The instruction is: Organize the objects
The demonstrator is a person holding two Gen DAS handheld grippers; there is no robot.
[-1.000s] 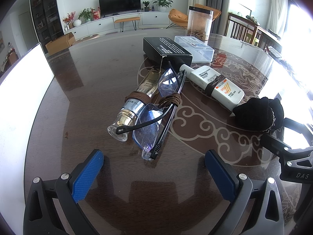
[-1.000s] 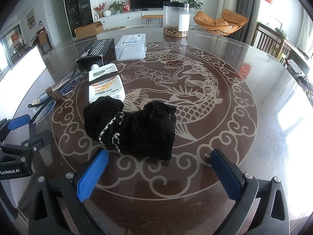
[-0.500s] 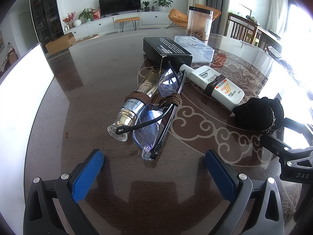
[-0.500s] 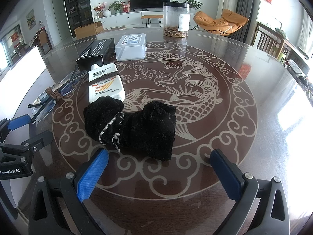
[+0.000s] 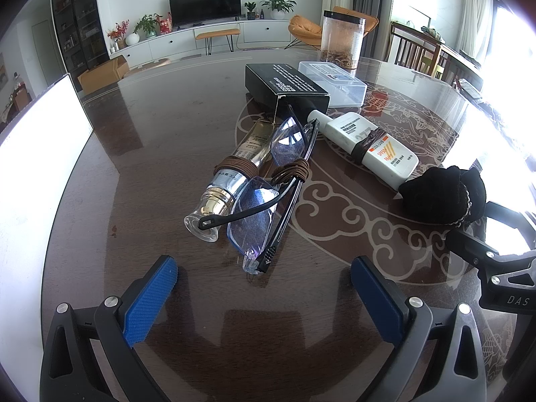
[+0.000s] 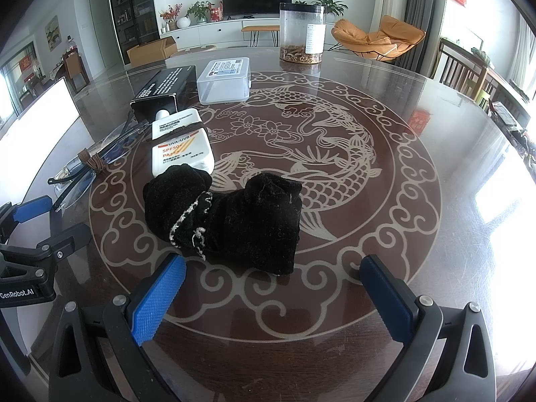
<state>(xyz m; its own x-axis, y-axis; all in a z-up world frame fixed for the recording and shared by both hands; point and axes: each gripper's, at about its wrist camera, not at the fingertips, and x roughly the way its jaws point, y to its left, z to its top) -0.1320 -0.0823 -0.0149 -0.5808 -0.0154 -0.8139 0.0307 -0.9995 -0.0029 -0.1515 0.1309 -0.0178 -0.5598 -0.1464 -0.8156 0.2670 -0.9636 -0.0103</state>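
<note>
On the dark round table (image 5: pixel 167 140) lie folded glasses (image 5: pixel 268 201) with blue-tinted lenses, wrapped by a brown cord, leaning against a clear perfume bottle (image 5: pixel 231 181). Behind them are a black box (image 5: pixel 284 83) and a white sunscreen tube (image 5: pixel 368 147) with a brown band. A black rolled sock bundle (image 6: pixel 227 217) lies just ahead of my right gripper (image 6: pixel 271 288), which is open and empty. My left gripper (image 5: pixel 264 288) is open too, just short of the glasses. The sock bundle (image 5: pixel 442 197) shows at the right of the left wrist view.
A clear plastic lidded box (image 6: pixel 224 80) and a tall clear jar (image 6: pixel 301 33) with a black lid stand farther back. A white panel (image 5: pixel 37 154) borders the table's left side. The table's patterned centre (image 6: pixel 335 134) and right side hold nothing. Chairs stand beyond the far edge.
</note>
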